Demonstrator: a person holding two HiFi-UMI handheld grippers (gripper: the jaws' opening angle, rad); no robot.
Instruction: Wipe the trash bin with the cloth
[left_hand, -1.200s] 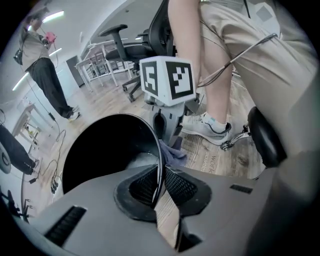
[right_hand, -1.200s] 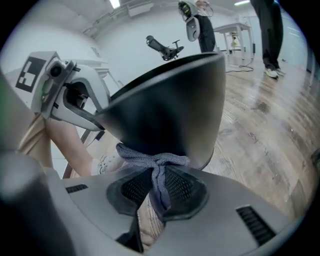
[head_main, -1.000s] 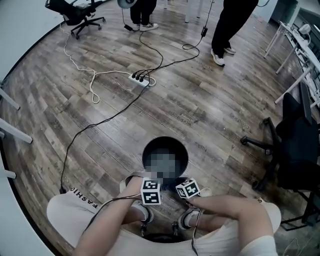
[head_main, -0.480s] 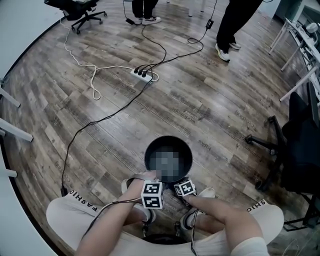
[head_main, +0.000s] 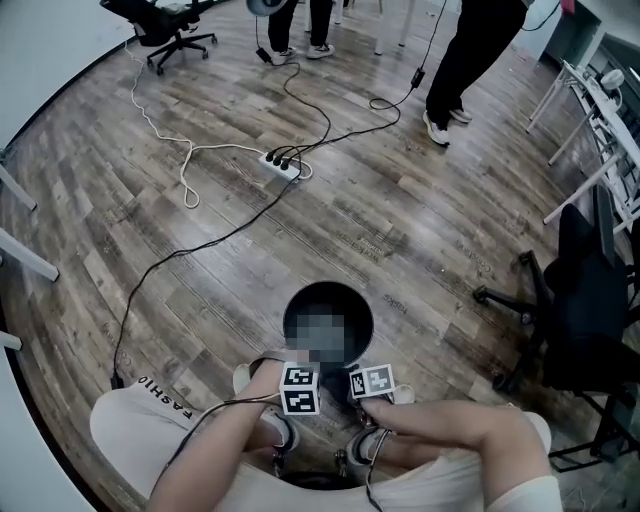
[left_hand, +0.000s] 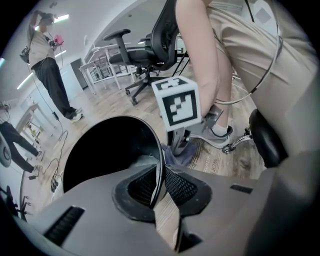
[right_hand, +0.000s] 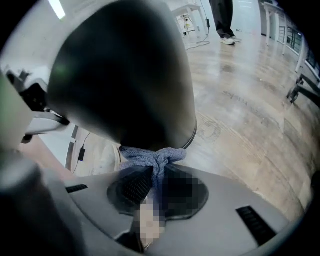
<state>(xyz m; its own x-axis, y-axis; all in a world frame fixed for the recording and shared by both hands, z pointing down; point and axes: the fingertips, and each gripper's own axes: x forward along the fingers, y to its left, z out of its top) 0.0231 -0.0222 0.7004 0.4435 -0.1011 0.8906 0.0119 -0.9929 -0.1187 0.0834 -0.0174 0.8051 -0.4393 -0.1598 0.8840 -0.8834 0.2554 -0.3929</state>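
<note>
A power strip (head_main: 279, 162) with trailing cables lies on the wood floor (head_main: 420, 230) to the left, well apart from the trash bin (head_main: 288, 318), which stands just in front of the seated person's feet. The left gripper (left_hand: 161, 186) is nipped tight on the bin's near rim, the thin wall between its pads. Just beside it, the right gripper (right_hand: 154, 182) is clamped on the bunched blue-grey cloth (right_hand: 152, 156), which touches the bin's outer wall. The floor beyond lies open. An office chair (head_main: 590, 300) stands near on the right.
</note>
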